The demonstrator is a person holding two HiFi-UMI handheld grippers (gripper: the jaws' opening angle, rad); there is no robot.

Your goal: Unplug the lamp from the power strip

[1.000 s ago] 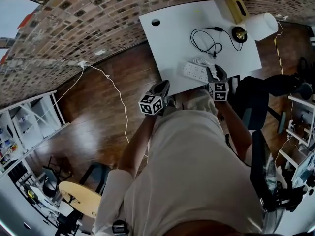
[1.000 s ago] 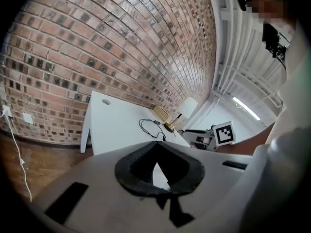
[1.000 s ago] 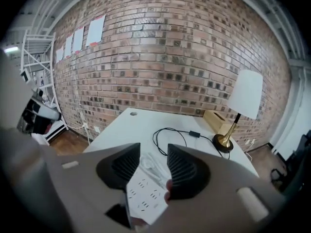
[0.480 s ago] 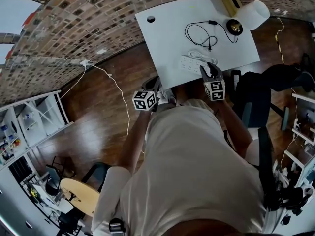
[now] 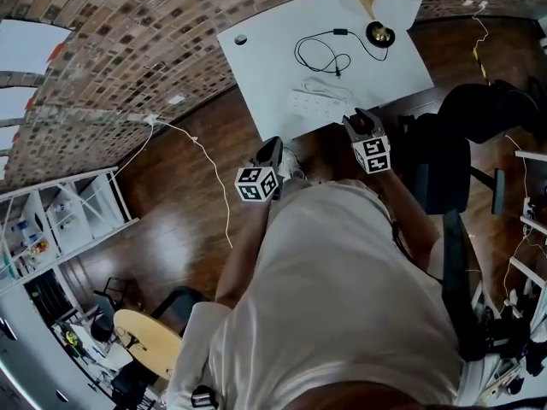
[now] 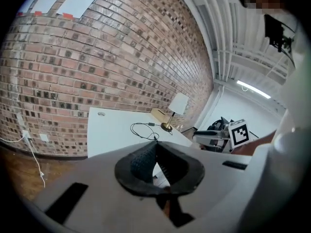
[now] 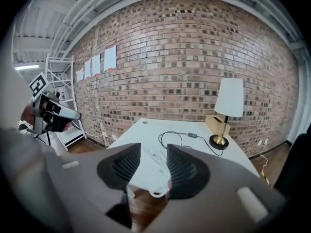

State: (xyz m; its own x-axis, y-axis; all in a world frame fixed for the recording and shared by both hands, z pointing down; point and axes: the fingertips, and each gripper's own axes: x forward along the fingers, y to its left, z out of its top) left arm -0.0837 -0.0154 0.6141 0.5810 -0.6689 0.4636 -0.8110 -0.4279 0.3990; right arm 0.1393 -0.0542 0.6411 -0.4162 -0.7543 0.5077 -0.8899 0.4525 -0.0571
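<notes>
Both grippers are hovering below the white table (image 5: 256,67) at upper centre of the head view: the right gripper (image 5: 363,121) is showing fingers apart w/ nothing between, and the left gripper (image 5: 272,150) is showing tips touching, empty. The power strip (image 5: 320,105) is lying by the table's lower edge, just above the right gripper, w/ the lamp (image 5: 396,2) at upper right and its black cable (image 5: 318,54) looping toward the strip. The reach seems barely begun, so pin the strip w/ the left, pinch the plug body, not the cord, & pull straight. No brand or label is reading legibly.
</notes>
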